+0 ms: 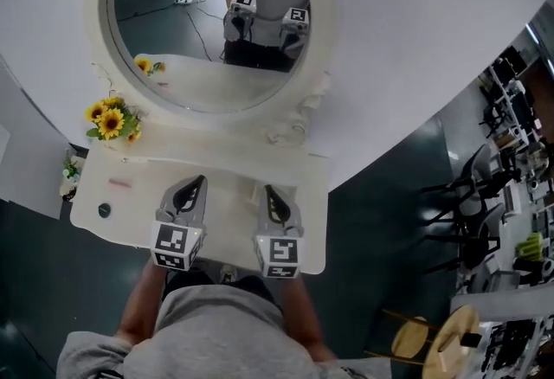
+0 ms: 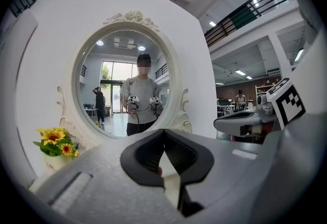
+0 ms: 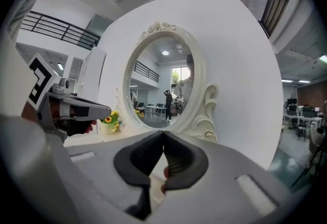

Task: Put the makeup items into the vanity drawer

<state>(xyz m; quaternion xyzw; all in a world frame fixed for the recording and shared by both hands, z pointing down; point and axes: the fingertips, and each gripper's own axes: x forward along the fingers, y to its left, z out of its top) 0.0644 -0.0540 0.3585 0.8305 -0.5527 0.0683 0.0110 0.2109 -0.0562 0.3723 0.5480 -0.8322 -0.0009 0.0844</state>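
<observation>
A thin pink item (image 1: 119,184) and a small dark round item (image 1: 104,210) lie near each other, not touching, on the left part of the white bench (image 1: 227,211), close to its front edge. They are too small for me to tell more about them. Both are well to the left of my left gripper (image 1: 199,182), whose jaws are pressed together with nothing between them. My right gripper (image 1: 268,191) is just beside it over the middle of the bench, its jaws likewise pressed together and empty. Sunflowers (image 1: 111,119) stand at the back left, and the round mirror (image 1: 212,14) rises behind.
</observation>
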